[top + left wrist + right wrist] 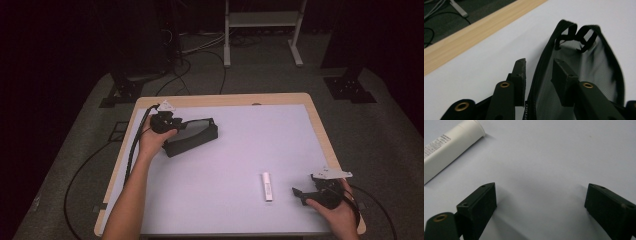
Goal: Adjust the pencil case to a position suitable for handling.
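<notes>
A black mesh pouch [192,137] lies at the table's left rear, its zipped mouth gaping. My left gripper [182,127] straddles the pouch's rim. In the left gripper view one jaw stands outside the zipper edge and the other inside the pouch [586,65]. A gap shows between the pads and the fabric, so the left gripper [540,67] is open. A white tube [267,186] lies at the front right. My right gripper [302,187] rests just to its right, jaws wide open over bare table. The right gripper view has the tube [446,143] at upper left of the right gripper [540,195].
The white table top [240,150] has a wooden rim [474,32] close behind the pouch. Beyond the table stand a white metal frame [262,20], black stand bases [350,87] and cables on the floor [200,55].
</notes>
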`<action>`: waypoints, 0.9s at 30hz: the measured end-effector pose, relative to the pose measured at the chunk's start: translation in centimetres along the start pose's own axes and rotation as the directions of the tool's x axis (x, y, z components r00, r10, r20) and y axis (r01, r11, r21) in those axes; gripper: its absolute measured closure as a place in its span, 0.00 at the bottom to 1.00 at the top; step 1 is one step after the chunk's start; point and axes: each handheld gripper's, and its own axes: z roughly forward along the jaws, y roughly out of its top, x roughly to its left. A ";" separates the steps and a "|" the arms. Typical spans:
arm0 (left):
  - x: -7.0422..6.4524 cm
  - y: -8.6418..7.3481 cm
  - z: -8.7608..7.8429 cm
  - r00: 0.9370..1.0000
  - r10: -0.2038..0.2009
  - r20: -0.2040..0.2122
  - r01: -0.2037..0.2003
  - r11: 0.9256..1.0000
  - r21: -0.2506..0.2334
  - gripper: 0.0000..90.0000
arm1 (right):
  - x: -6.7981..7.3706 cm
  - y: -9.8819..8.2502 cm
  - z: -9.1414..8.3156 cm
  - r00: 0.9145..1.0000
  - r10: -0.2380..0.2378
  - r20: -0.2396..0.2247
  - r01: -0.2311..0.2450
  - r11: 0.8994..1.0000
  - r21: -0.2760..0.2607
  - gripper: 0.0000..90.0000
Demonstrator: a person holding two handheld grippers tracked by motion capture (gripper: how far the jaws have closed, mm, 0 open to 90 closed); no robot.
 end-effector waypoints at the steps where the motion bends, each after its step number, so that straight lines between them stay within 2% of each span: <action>1: 0.0 0.0 0.1 1.000 -0.002 -0.001 0.002 1.000 -0.001 0.72 | 0.0 0.0 0.0 1.000 0.001 0.000 -0.001 1.000 0.000 0.11; 11: 0.0 0.5 0.9 1.000 0.006 0.006 -0.007 1.000 0.020 0.81 | 0.0 0.0 0.0 1.000 0.000 0.000 0.000 1.000 0.000 0.11; 16: -0.1 0.8 1.1 1.000 0.010 0.007 -0.010 0.999 0.031 0.89 | 0.0 0.0 0.0 1.000 0.001 0.000 -0.001 1.000 0.000 0.11; 21: 0.1 0.6 1.2 1.000 0.003 0.029 -0.003 1.000 0.028 0.98 | 0.0 0.0 0.0 1.000 0.001 0.000 -0.001 1.000 0.000 0.11; 27: 0.1 0.8 0.9 0.999 0.007 0.046 -0.008 1.000 0.027 0.99 | 0.0 0.0 0.0 1.000 0.001 0.000 -0.001 1.000 0.000 0.11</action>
